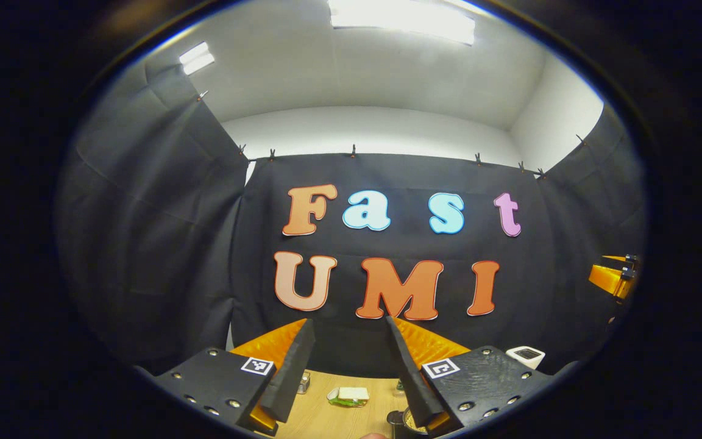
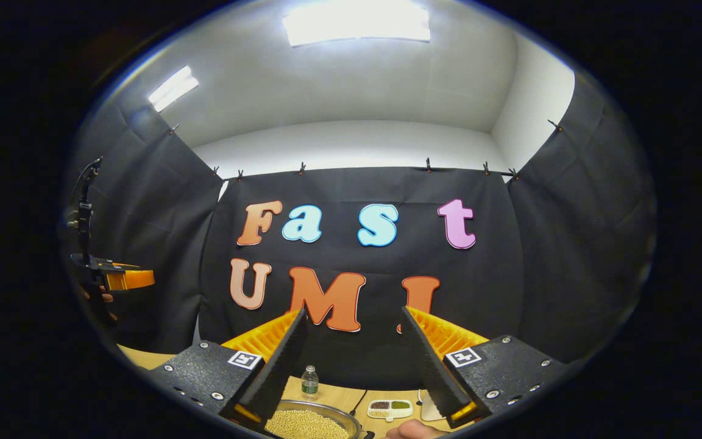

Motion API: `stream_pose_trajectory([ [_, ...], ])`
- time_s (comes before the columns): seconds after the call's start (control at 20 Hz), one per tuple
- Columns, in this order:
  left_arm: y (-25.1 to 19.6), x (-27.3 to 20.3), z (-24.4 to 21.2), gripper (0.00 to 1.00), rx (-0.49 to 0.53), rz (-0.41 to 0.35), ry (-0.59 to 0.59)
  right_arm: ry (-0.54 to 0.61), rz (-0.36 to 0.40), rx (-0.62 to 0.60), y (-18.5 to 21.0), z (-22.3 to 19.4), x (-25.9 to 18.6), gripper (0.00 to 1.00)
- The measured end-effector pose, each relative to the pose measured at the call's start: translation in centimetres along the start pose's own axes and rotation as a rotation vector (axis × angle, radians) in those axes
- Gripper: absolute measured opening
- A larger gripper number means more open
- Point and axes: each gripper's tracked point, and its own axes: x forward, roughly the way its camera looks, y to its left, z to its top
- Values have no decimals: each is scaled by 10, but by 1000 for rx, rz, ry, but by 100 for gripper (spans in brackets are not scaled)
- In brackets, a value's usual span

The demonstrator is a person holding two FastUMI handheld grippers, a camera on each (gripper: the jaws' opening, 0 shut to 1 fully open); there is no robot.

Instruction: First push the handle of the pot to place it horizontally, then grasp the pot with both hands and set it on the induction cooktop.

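Black cloth walls surround a wooden table under bright ceiling lights. Both grippers are raised and aimed level at the back wall. The left gripper and right gripper each have 2 fingers spread apart, holding nothing. A metal pot of pale beans sits just below the right gripper. Its handle cannot be made out. Likely best next: lower the grippers, find the handle, and push it gently sideways.

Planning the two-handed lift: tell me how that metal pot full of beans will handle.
The pot looks heaped with small pale beans, so probably heavy. Loose beans may shift or spill if tilted. Its shiny metal rim could be slippery between fingers.
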Motion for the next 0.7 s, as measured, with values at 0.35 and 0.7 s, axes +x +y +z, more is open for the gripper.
stream_pose_trajectory([
  [0.35, 3, 0, -5, 70, -8, 1, 17, -6, 12, -5, 1, 1, 3, 95],
  [0.7, 5, 1, -6, 70, 0, 11, 7, -8, 38, 1, 5, 1, 2, 95],
])
